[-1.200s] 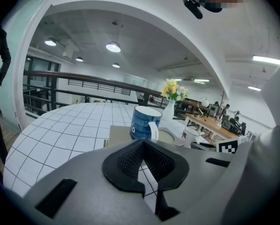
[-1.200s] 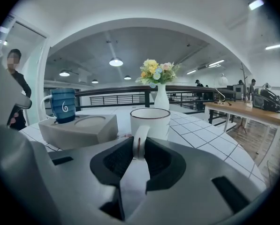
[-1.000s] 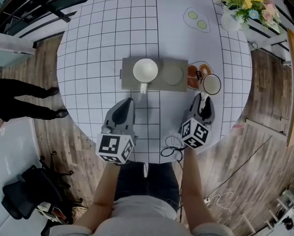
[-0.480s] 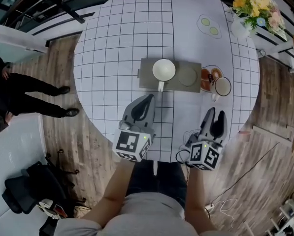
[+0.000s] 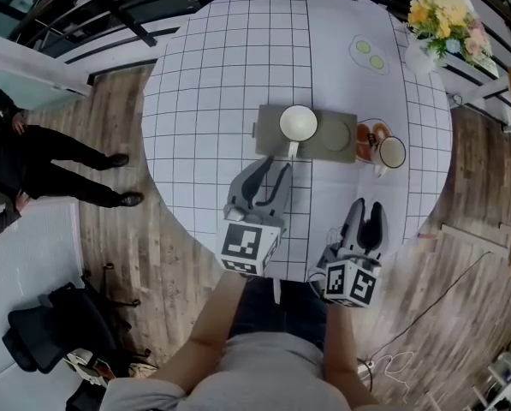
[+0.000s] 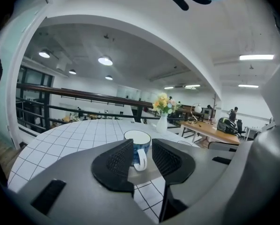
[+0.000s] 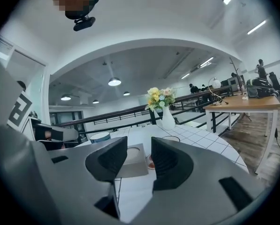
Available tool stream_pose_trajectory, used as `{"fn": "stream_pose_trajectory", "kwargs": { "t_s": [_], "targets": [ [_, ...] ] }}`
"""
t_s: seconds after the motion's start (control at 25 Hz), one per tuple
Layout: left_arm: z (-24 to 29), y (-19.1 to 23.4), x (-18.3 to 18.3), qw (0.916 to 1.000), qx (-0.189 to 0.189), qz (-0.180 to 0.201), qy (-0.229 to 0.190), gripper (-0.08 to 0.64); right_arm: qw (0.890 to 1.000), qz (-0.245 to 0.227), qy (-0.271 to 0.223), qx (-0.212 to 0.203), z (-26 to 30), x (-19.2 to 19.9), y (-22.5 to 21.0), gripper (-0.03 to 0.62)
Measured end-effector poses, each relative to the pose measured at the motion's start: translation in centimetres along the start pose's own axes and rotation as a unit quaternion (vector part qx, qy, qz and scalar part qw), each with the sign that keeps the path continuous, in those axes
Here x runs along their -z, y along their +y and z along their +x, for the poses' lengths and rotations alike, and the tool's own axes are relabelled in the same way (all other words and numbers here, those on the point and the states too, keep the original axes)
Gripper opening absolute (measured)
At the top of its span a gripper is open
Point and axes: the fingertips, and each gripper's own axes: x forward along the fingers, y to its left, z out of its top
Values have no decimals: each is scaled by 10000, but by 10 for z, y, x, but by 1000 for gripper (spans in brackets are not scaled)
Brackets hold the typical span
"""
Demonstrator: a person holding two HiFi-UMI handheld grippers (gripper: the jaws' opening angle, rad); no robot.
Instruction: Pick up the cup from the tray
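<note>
**Left Gripper Opens on Approach to the Cup**

The round, gridded surface carries a grey rectangular tray near its middle. The left gripper sits just short of the tray's near edge and points at it. The right gripper hangs over the near rim of the surface, well apart from the tray.

What has changed: in both earlier head views the left fingers lie pressed together. They have just been opening and now stand moderately spread. Nothing sits between them; the cup's handle merely lines up with the gap from farther ahead. The right gripper was just beside a second cup, right of the tray, and has drawn back from it. Its fingers are spread on nothing.

The blue-patterned cup stands upright on the left half of the tray. Its handle is turned toward the left gripper.

Assessment: the task appears to be at the approach stage, and the cup is not yet lifted. The opening suggests the left gripper is being readied for the grasp. The gap looks better suited to the handle or the cup wall than to the whole body.
</note>
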Motion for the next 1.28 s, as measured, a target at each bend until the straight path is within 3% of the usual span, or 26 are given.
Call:
{"fn": "stream_pose_trajectory", "kwargs": {
  "t_s": [0.2,0.48,1.28],
  "targets": [
    [21,0,1,9992,-212,344,59,242,10000,3,11,-64,1,1,4,146],
    [64,12,9,9966,-607,476,303,418,9998,53,83,-153,7,5,8,146],
    [124,20,31,9909,-499,614,1089,433,9987,82,373,-339,35,21,8,145]
  ]
}}
